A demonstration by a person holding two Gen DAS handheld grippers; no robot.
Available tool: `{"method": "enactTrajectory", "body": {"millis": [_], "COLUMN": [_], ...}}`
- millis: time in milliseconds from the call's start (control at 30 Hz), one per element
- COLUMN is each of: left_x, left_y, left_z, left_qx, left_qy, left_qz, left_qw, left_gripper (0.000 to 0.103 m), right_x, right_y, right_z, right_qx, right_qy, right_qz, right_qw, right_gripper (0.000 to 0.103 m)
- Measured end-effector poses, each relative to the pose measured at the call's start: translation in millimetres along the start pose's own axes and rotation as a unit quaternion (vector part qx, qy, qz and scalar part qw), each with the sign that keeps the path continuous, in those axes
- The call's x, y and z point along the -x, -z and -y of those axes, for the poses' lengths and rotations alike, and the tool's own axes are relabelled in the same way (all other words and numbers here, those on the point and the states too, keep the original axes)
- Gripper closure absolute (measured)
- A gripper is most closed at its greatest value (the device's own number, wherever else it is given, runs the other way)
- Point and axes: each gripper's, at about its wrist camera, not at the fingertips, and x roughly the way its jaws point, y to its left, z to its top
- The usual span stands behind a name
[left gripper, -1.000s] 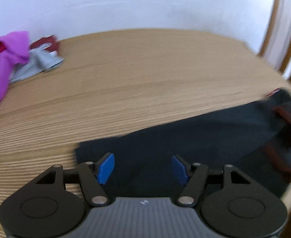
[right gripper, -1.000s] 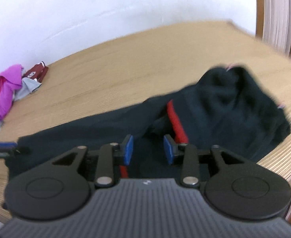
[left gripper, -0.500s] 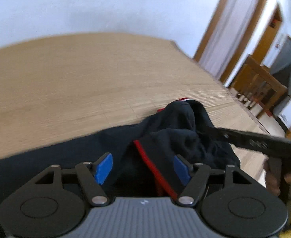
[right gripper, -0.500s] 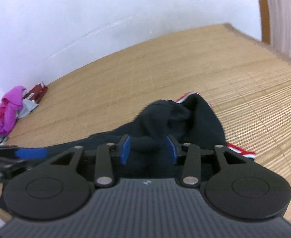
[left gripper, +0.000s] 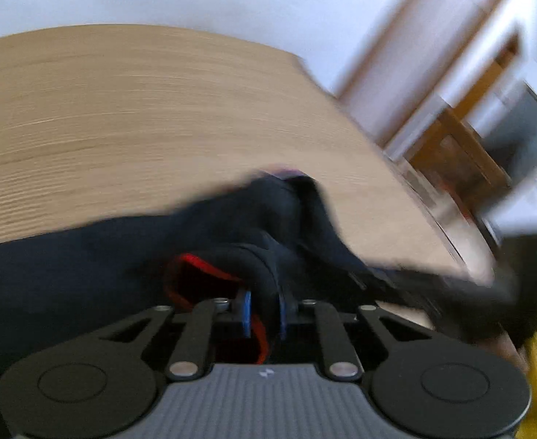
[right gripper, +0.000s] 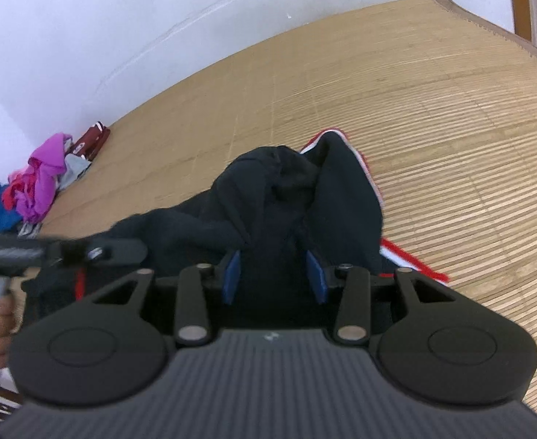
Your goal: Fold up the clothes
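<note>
A dark navy garment (left gripper: pixel 85 267) with red and white trim lies bunched on the bamboo mat. My left gripper (left gripper: pixel 265 314) is shut on a fold of the garment near its red trim (left gripper: pixel 202 263). In the right wrist view the same garment (right gripper: pixel 305 197) is heaped in front of my right gripper (right gripper: pixel 274 278), whose blue pads stand apart with dark cloth between them. The left gripper (right gripper: pixel 49 252) shows at the left edge of that view. The left wrist view is blurred.
A pile of purple, blue, grey and dark red clothes (right gripper: pixel 41 179) lies at the mat's far left by the white wall. The bamboo mat (right gripper: pixel 451 128) stretches right to its edge. Wooden door frames and furniture (left gripper: pixel 462 146) stand beyond the mat.
My left gripper has closed on the garment's fold and moved in toward the heap. My right gripper has stayed open and come closer over the heap.
</note>
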Motion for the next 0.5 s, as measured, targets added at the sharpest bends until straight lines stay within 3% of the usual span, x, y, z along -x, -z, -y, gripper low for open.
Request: {"method": "enactTrajectory", "body": {"millis": [67, 167, 333, 500], "left_x": [-1.9, -13.2, -21.1, 6.1], "left_y": [12.9, 34.8, 54.1, 56.8], "left_z": [19.5, 42.6, 52.1, 51.1], "left_qx": [-0.031, -0.076, -0.094, -0.106], "left_qy": [0.022, 0.026, 0.022, -0.027], "left_qz": [-0.031, -0.077, -0.114, -0.069], "left_qw": [0.9988, 0.9938, 0.9887, 0.9916], "left_gripper": [0.086, 0.080, 0.069, 0.062], "right_x": [2.2, 2.6, 2.9, 14.9], "right_y": [-0.9, -0.8, -0.2, 6.7], "right_z": [6.7, 15.6, 11.5, -3.7], "right_qx": [-0.008, -0.034, -0.042, -0.015], "right_qy": [0.000, -0.002, 0.005, -0.007], "right_qz": [0.001, 0.003, 0.015, 0.010], "right_qw": [1.000, 0.999, 0.999, 1.000], "right_gripper": [0.060, 0.060, 0.060, 0.058]}}
